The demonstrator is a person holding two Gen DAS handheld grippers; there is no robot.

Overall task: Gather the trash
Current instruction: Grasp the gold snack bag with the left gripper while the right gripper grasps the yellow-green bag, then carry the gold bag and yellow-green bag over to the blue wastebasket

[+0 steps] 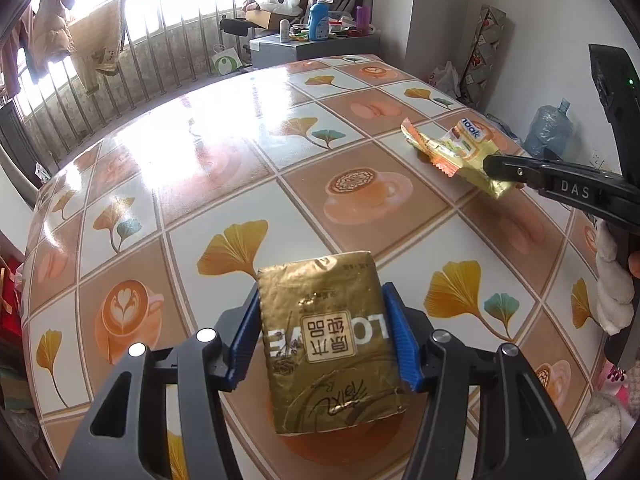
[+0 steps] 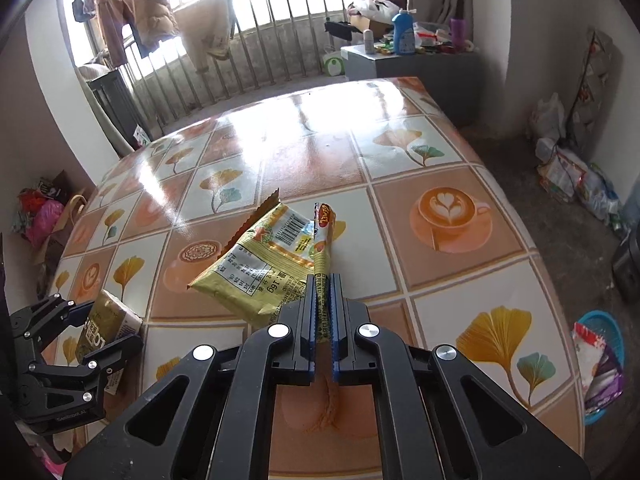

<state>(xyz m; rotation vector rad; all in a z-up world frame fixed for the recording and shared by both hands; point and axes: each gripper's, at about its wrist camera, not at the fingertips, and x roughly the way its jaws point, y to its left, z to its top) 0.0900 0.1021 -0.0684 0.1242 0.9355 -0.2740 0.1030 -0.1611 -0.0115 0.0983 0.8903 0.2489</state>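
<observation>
A gold tissue pack sits between the blue pads of my left gripper, which press on both of its sides, just over the patterned table. From the right wrist view the same pack shows in the left gripper at the table's near left corner. My right gripper is shut on one end of a crumpled yellow snack wrapper, which hangs just above the tabletop. The left wrist view has that wrapper in the right gripper at the table's right edge.
A blue basket holding wrappers stands on the floor right of the table. Bags lie along the right wall, by a water jug. Behind the table stand a grey cabinet with a blue bottle and a railing.
</observation>
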